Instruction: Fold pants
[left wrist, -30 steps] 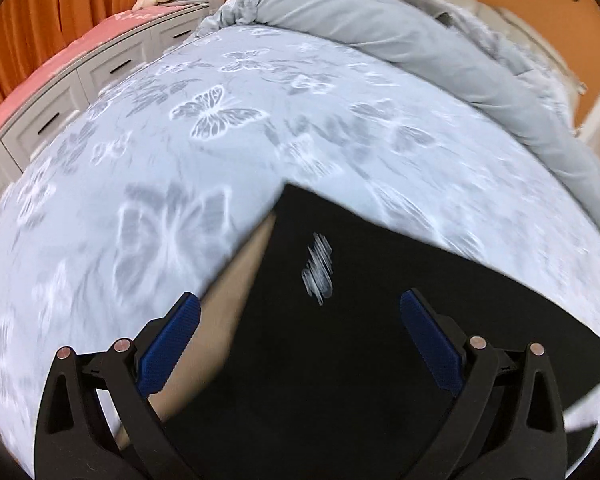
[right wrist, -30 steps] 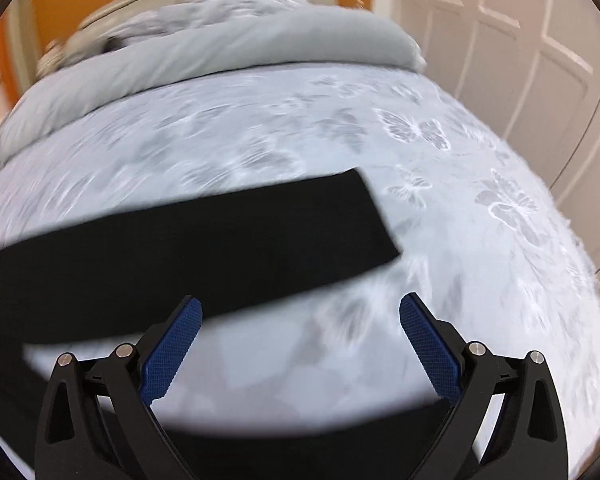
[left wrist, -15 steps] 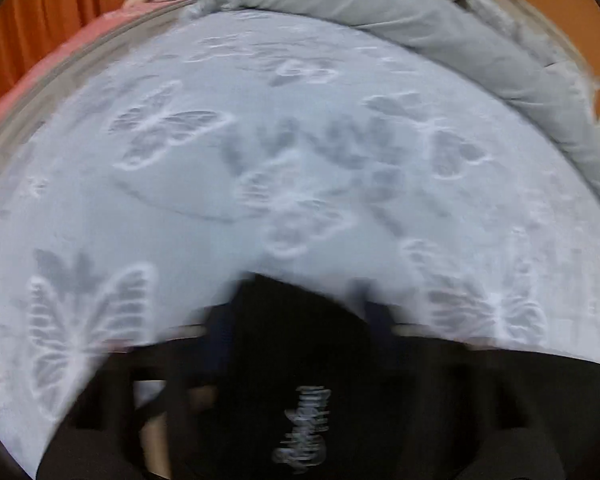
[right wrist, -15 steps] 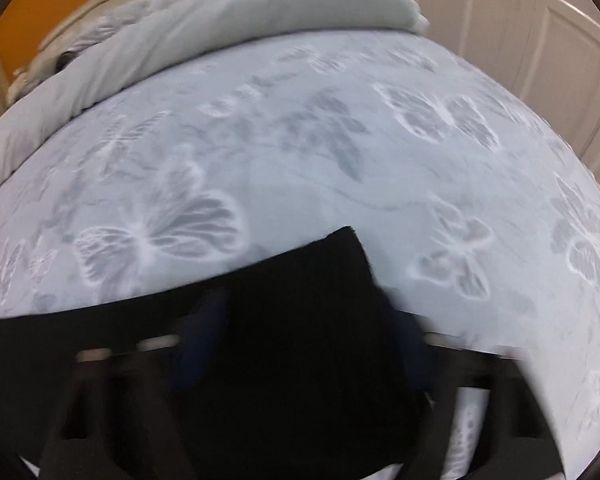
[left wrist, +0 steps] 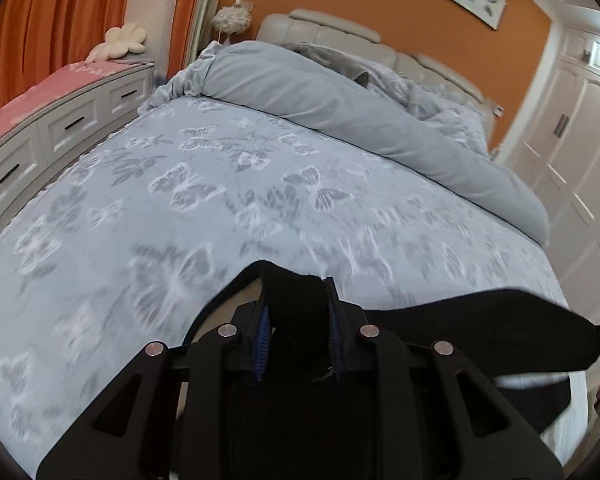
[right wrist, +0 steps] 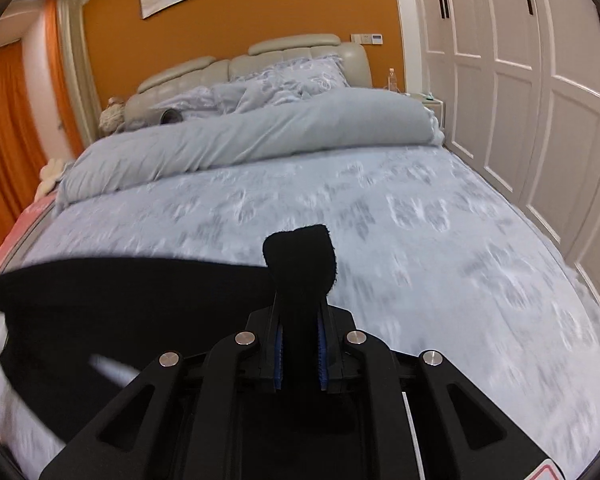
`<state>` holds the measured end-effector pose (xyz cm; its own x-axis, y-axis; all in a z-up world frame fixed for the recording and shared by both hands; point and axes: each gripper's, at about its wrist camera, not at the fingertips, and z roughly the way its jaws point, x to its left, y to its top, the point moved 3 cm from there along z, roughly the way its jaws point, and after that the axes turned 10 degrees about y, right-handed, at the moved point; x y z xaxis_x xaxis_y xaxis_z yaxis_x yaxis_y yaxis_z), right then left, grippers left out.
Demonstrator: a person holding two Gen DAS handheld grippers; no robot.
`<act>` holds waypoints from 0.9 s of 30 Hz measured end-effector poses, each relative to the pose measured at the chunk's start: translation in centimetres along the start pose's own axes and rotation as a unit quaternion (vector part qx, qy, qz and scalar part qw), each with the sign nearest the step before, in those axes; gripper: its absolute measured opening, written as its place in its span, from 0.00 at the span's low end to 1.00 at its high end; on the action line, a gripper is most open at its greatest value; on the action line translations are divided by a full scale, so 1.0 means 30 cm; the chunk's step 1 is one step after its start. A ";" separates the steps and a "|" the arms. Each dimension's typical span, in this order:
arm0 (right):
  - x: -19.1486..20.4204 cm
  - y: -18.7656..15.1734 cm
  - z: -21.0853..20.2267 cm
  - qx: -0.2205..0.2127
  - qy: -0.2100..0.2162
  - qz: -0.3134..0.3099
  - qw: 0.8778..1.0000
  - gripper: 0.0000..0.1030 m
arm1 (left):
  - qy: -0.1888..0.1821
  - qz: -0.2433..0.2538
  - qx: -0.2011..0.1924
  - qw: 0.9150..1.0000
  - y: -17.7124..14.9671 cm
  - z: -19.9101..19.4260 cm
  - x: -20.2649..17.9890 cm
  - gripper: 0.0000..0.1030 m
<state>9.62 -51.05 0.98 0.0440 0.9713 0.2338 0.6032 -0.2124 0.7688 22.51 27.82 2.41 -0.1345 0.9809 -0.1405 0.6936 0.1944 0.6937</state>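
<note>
Both grippers — left gripper (left wrist: 299,332), right gripper (right wrist: 300,354) — black frames, blue ribbed pads, silver rivets.

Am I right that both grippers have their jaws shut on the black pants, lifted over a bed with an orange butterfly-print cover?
Not quite: the cover is pale blue-grey, not orange; orange belongs to the wall and curtains. The left wrist view shows the butterfly-print cover clearly. The rest holds: the left gripper and right gripper each have jaws shut on the black pants.

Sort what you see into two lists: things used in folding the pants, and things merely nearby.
In use: black pants, left gripper, right gripper, bedspread.

Merely nearby: rolled duvet, drawers, wardrobe, curtain.
</note>
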 end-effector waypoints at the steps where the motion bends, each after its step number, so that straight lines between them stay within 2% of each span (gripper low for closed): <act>1: -0.007 -0.045 -0.029 0.009 -0.001 -0.003 1.000 0.10 | 0.000 0.001 0.006 1.000 -0.046 -0.037 0.023 0.22; 4: -0.065 -0.252 -0.073 0.055 -0.008 0.005 0.998 0.12 | 0.014 -0.001 0.037 0.999 -0.216 -0.086 0.101 0.22; 6: -0.104 -0.364 -0.058 0.086 -0.017 0.020 0.996 0.17 | 0.036 -0.014 0.070 0.997 -0.344 -0.064 0.162 0.24; 7: -0.125 -0.414 -0.045 0.101 -0.027 0.026 0.994 0.19 | 0.041 -0.025 0.091 0.995 -0.404 -0.037 0.188 0.28; 9: -0.175 -0.498 -0.046 0.111 -0.051 0.053 0.991 0.36 | 0.057 -0.061 0.117 0.990 -0.482 -0.007 0.235 0.31; 10: -0.184 -0.511 -0.063 0.105 -0.059 0.066 0.991 0.40 | 0.058 -0.087 0.123 0.987 -0.516 -0.010 0.258 0.33; 12: -0.187 -0.504 -0.123 0.075 -0.063 0.089 0.991 0.50 | 0.022 -0.153 0.120 0.981 -0.547 -0.040 0.281 0.56; 13: -0.176 -0.498 -0.161 0.059 -0.059 0.095 0.992 0.54 | 0.008 -0.178 0.112 0.977 -0.552 -0.063 0.285 0.76; 14: -0.152 -0.486 -0.210 0.039 -0.057 0.101 0.993 0.62 | -0.004 -0.204 0.098 0.974 -0.554 -0.093 0.282 0.86; 15: -0.139 -0.476 -0.237 0.026 -0.056 0.103 0.993 0.67 | -0.011 -0.213 0.092 0.973 -0.551 -0.105 0.276 0.89; 18: -0.048 -0.454 -0.321 -0.007 -0.036 0.095 0.995 0.72 | -0.022 -0.232 0.103 0.967 -0.546 -0.083 0.237 0.91; 21: 0.056 -0.440 -0.341 -0.022 -0.008 0.091 0.996 0.77 | -0.022 -0.258 0.143 0.955 -0.569 0.018 0.223 0.91; 22: 0.089 -0.438 -0.338 -0.024 0.002 0.093 0.995 0.77 | -0.017 -0.267 0.160 0.950 -0.582 0.053 0.221 0.83; 23: 0.125 -0.440 -0.326 -0.023 0.013 0.096 0.995 0.77 | -0.023 -0.280 0.171 0.944 -0.591 0.083 0.218 0.45; 24: 0.150 -0.442 -0.313 -0.021 0.020 0.097 0.995 0.77 | -0.040 -0.287 0.186 0.939 -0.586 0.118 0.212 0.22; 25: 0.186 -0.441 -0.286 -0.017 0.025 0.097 0.995 0.77 | -0.045 -0.287 0.191 0.938 -0.568 0.130 0.210 0.11; 26: 0.209 -0.440 -0.273 -0.015 0.028 0.096 0.995 0.77 | -0.048 -0.285 0.175 0.941 -0.533 0.120 0.211 0.07; 27: 0.232 -0.440 -0.263 -0.017 0.033 0.094 0.995 0.77 | -0.053 -0.267 0.136 0.952 -0.461 0.075 0.208 0.06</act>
<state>-4.31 -42.32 -2.85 0.1002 0.9046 0.4142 0.5622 -0.3950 0.7266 13.67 31.24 -9.67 -0.4573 0.7332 -0.5033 0.7062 0.6433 0.2956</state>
